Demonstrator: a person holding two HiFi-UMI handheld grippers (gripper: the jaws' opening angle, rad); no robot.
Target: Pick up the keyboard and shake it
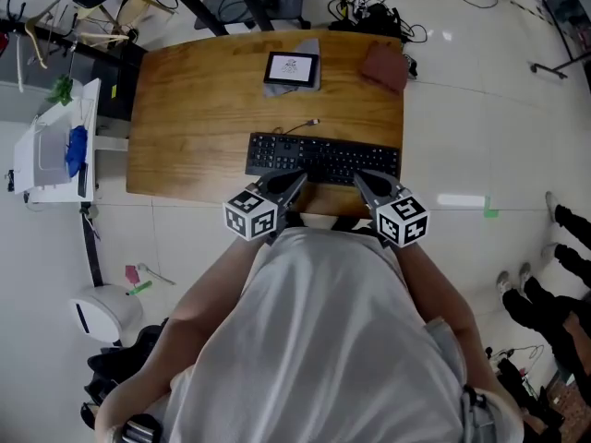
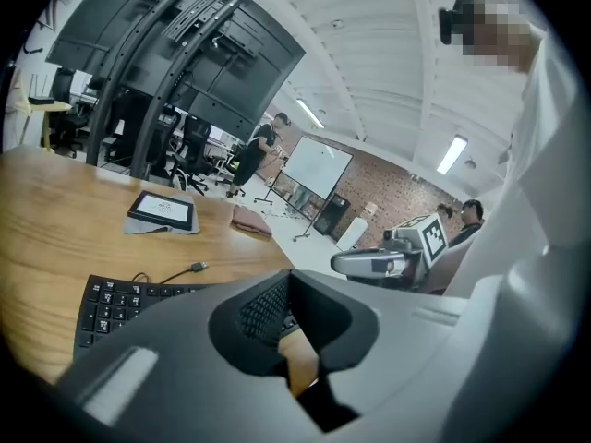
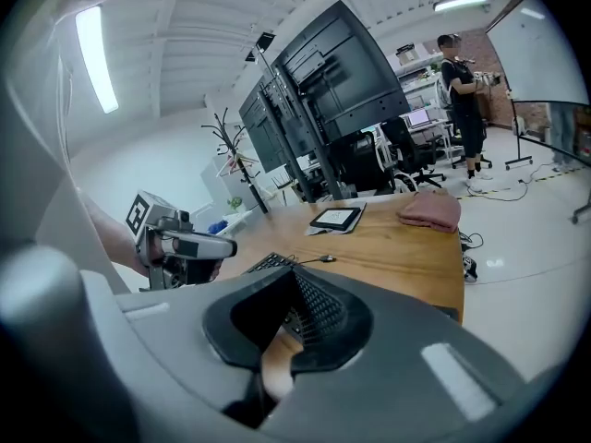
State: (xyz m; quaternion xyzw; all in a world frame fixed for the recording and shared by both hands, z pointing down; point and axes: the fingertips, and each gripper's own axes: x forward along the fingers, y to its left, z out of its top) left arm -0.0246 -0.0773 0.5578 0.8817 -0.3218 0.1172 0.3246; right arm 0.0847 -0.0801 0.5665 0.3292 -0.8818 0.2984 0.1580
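Observation:
The black keyboard [image 1: 323, 158] lies flat on the wooden table [image 1: 203, 90], near its front edge, with its loose USB cable [image 1: 309, 124] curling behind it. My left gripper [image 1: 297, 179] hovers over the keyboard's near left part, jaws shut with nothing between them. My right gripper [image 1: 360, 181] hovers over its near right part, also shut and empty. The left gripper view shows the keyboard [image 2: 120, 303] below and left of the closed tips [image 2: 291, 273], and the right gripper [image 2: 369, 263] across. The right gripper view looks past closed tips [image 3: 295, 270] to the keyboard [image 3: 263, 264] and the left gripper [image 3: 199, 245].
A tablet [image 1: 292, 67] on a grey cloth sits at the table's far middle. A reddish folded cloth [image 1: 384, 65] lies at the far right corner. A white cart [image 1: 55, 146] stands left of the table, a white round bin [image 1: 102, 312] on the floor. Cables trail beyond the table.

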